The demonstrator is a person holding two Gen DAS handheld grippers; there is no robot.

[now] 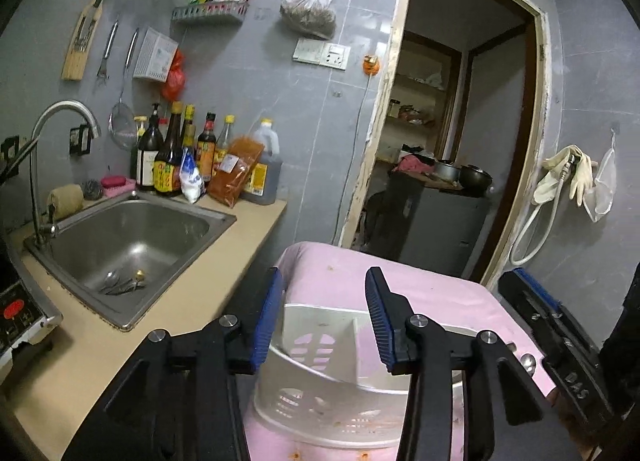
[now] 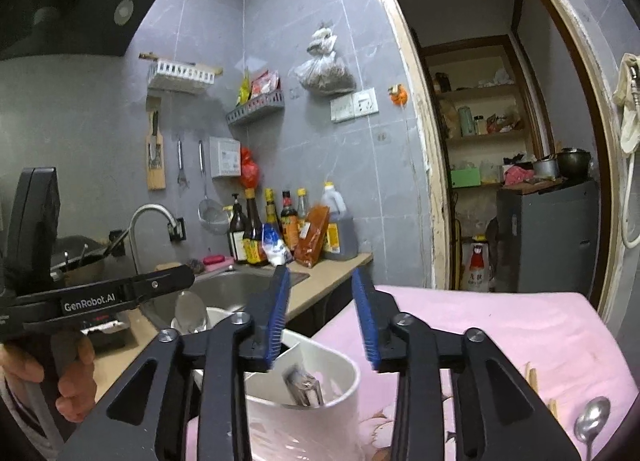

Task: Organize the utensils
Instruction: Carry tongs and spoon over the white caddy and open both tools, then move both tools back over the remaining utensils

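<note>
- Two blue-padded fingers of the left gripper (image 1: pixel 322 315) stand spread apart with nothing between them, hovering over one white utensil holder (image 1: pixel 320 377) on the pink cloth (image 1: pixel 420 285).
- Right gripper (image 2: pixel 320 319) likewise has its jaws parted and empty, above the same holder (image 2: pixel 320 393), seen here with a divider wall inside.
- One fork (image 2: pixel 303 385) stands in the holder's compartment, its long axis steeply tilted, tines down; the picture is blurred there.
- One spoon (image 2: pixel 591 421) lies on the cloth well to the right, bowl pointing away from the camera, handle toward it.
- More utensils (image 1: pixel 120 283) lie flat in the sink (image 1: pixel 192 217); their count is unclear.
- Seven or so bottles (image 1: pixel 172 157) stand behind the sink.
</note>
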